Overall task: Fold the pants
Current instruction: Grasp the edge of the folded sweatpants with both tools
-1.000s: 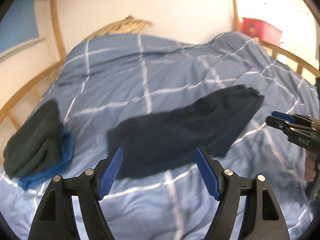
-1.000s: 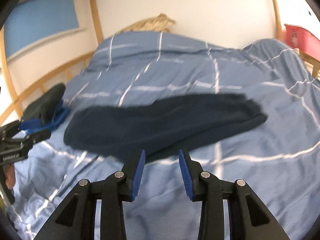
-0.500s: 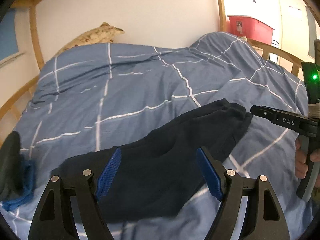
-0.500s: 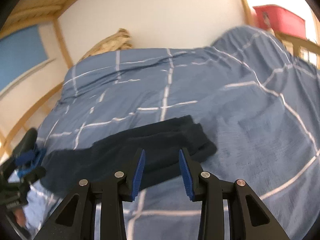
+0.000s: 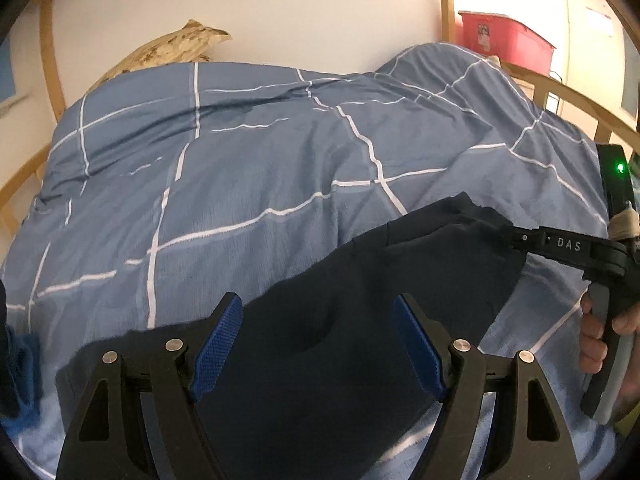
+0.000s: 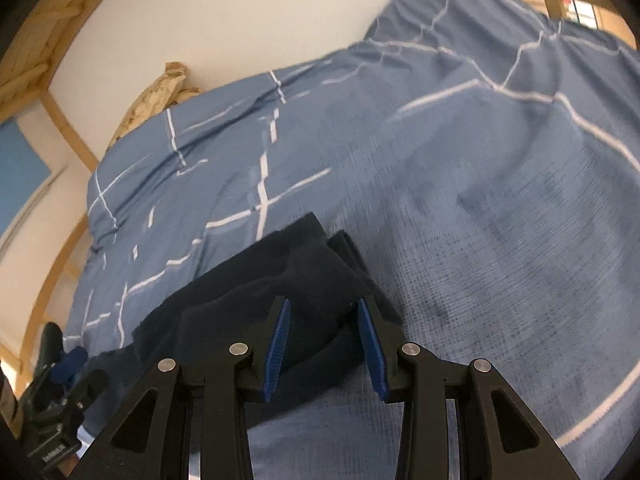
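Left gripper (image 5: 318,344) gapes wide, empty, over the dark pants (image 5: 360,320) lying flat on the checked duvet (image 5: 240,176). Right gripper (image 6: 322,344), marked "DAS", half open, grips nothing, now nearer the pants' end than a second ago. Beyond: bare duvet, wooden bed frame (image 5: 576,100), red bin (image 5: 504,38).

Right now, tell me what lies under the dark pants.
The dark pants lie directly on the blue checked duvet, which shows on all sides. Anything beneath the fabric itself is covered and cannot be seen.
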The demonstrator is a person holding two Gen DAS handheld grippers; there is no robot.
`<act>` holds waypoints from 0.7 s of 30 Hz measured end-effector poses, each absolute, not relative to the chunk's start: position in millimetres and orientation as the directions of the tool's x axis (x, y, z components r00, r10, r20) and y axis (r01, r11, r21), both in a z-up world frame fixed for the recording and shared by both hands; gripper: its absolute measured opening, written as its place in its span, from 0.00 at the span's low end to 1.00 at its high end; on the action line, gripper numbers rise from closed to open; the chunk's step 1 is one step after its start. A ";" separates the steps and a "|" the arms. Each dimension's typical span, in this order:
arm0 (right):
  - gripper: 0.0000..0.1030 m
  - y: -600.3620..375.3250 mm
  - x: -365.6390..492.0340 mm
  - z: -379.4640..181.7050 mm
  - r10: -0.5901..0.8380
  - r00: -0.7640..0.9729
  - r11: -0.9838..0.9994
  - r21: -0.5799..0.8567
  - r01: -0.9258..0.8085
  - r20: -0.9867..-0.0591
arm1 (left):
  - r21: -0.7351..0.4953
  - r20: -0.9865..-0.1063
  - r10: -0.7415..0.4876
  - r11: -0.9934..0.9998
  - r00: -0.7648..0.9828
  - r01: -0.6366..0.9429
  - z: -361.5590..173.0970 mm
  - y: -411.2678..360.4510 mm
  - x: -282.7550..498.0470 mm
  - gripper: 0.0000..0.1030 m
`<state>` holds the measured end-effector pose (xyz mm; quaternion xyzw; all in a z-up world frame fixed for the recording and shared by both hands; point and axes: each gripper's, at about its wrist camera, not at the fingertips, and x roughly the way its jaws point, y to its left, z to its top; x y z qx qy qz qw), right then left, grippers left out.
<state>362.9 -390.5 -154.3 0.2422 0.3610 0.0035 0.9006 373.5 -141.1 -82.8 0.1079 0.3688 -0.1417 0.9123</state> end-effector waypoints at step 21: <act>0.34 -394.8 344.8 -152.2 0.082 0.753 0.916 0.346 0.201 -0.653 | 0.122 -0.734 -0.144 0.933 0.664 0.337 -95.1 -139.0 373.8 0.75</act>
